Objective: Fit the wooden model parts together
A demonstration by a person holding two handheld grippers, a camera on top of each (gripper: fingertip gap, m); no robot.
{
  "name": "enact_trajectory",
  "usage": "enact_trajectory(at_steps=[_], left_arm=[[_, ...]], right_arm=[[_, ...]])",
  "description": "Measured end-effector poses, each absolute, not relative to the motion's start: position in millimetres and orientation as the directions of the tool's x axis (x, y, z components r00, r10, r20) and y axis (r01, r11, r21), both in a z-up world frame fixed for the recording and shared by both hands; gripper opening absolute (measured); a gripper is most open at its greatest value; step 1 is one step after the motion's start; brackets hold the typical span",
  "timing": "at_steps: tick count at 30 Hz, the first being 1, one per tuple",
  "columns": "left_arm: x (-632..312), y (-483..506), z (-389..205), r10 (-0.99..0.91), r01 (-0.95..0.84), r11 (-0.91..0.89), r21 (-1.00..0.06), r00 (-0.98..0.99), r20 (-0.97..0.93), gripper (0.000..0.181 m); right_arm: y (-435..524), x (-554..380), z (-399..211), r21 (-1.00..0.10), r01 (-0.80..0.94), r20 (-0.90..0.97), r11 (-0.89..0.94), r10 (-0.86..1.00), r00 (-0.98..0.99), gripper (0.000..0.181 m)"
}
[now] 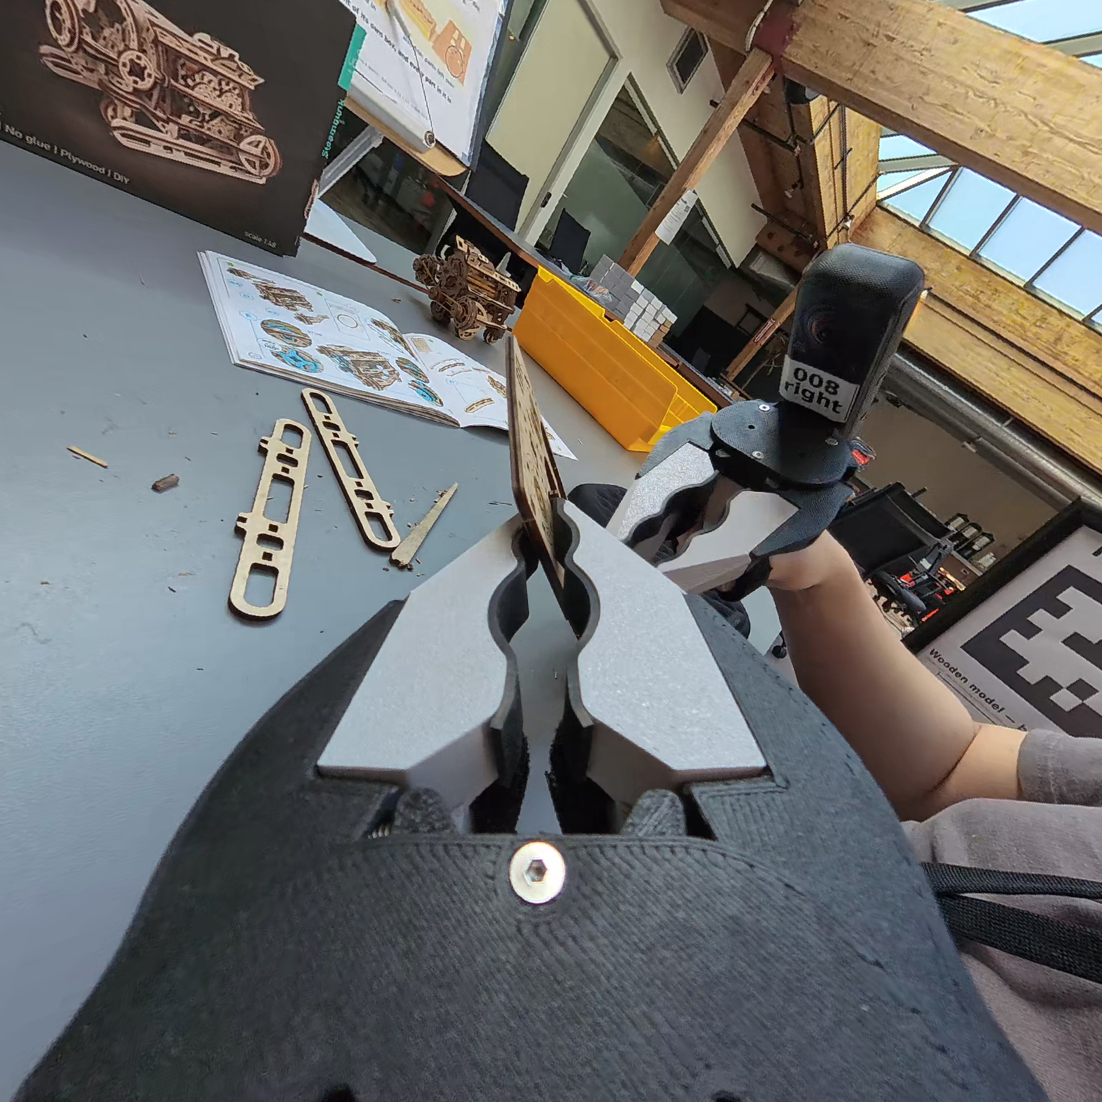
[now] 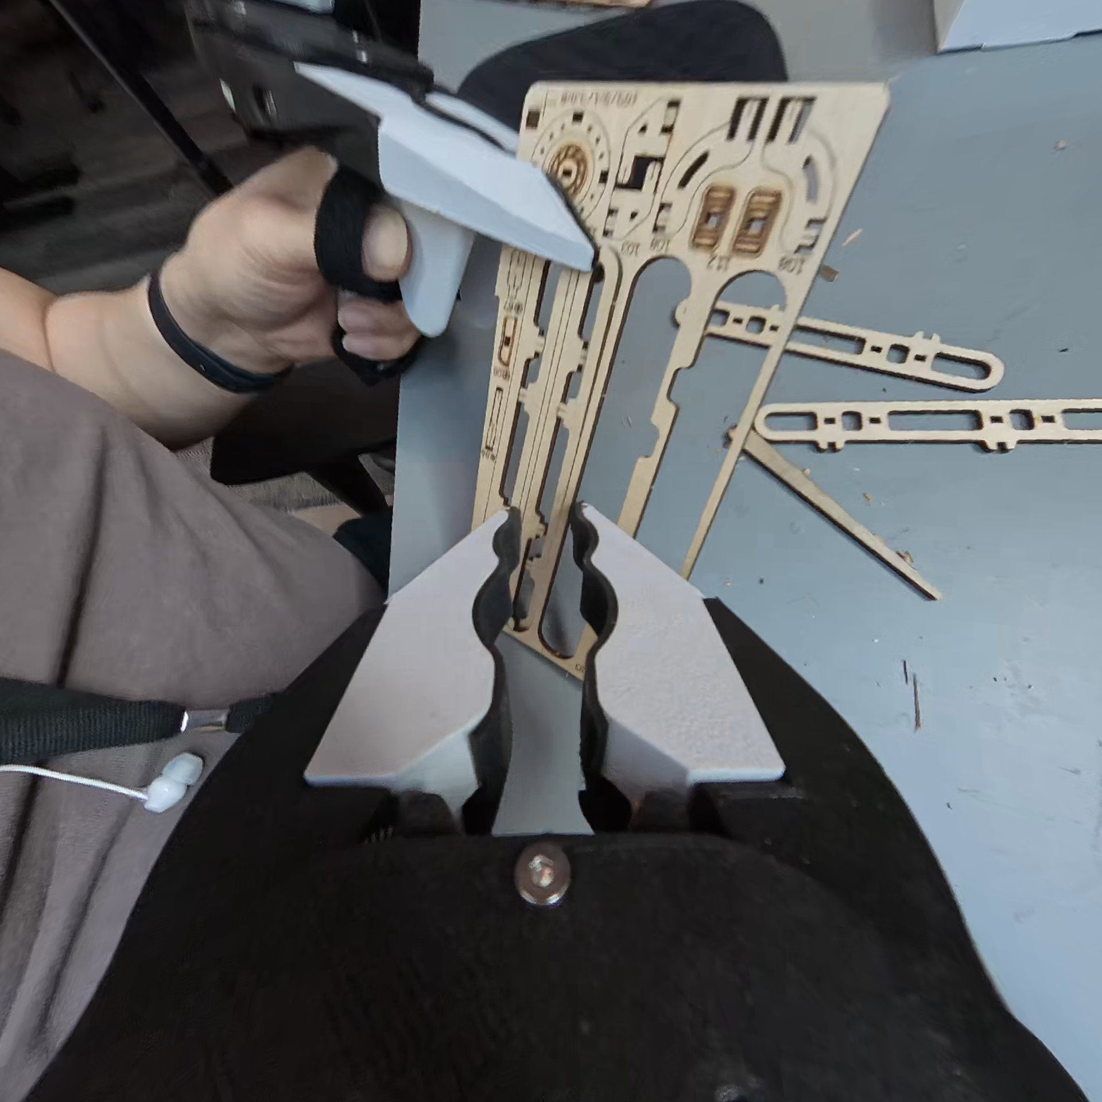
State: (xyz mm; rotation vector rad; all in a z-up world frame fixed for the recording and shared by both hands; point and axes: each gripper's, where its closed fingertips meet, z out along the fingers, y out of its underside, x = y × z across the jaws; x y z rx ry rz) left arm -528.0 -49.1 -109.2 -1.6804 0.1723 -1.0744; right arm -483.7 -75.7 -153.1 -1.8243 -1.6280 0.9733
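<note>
Left tool (image 1: pixel 539 536) pinching edge-on wooden sheet (image 1: pixel 531 441), right tool (image 2: pixel 544 525) spread around its partly hidden corner

Workshop or maker loft: exposed timber beams (image 1: pixel 894 77), skylights (image 1: pixel 1014 232), yellow parts bin (image 1: pixel 602 370) at scuffed grey bench (image 1: pixel 119 596) far edge.

Grey table (image 1: pixel 89 596) w/ wooden strips (image 1: pixel 262 519), booklet (image 1: pixel 334 340).
</note>
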Motion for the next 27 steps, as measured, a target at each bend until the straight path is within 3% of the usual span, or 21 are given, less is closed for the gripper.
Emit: enact_trajectory(at_steps=[3,16,27], left_arm=[[-526.5,-50.0,-108.2,-0.597,0.381,-0.407,-0.830,0.577,0.558,0.001],[-526.5,-52.8,-106.0,-0.606,0.374,-0.398,-0.838,0.578,0.546,0.002],[-531.6,-51.8,-111.4,-0.579,0.379,-0.404,-0.832,0.598,0.554,0.002]], right_arm=[[-64.5,-491.3,-141.5,-0.806,0.553,-0.207,-0.209,0.976,0.067,0.011],[-65.6,-498.3,-145.7,-0.792,0.563,-0.271,-0.235,0.962,0.020,0.004],[-62.0,-503.5,-152.1,-0.781,0.557,-0.219,-0.282,0.959,0.178,0.004]])
